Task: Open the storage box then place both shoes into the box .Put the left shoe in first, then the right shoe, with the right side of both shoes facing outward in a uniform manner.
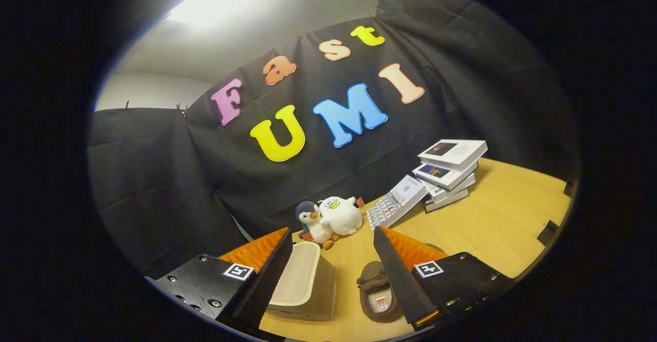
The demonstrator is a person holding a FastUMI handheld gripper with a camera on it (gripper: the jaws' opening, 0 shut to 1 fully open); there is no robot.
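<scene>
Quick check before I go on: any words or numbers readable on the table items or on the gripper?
None can be read.
Stack of books: cover print too small.
Leaning booklet: grid of print, blurred.
Shoe by the right finger: insole tag too small.
Storage box: no text seen.
Gripper: square pattern markers, no words; fingers open, holding nothing.

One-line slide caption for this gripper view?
Open gripper above a wooden table, brown shoe and beige storage box between its fingers, plush toys beyond.
</scene>
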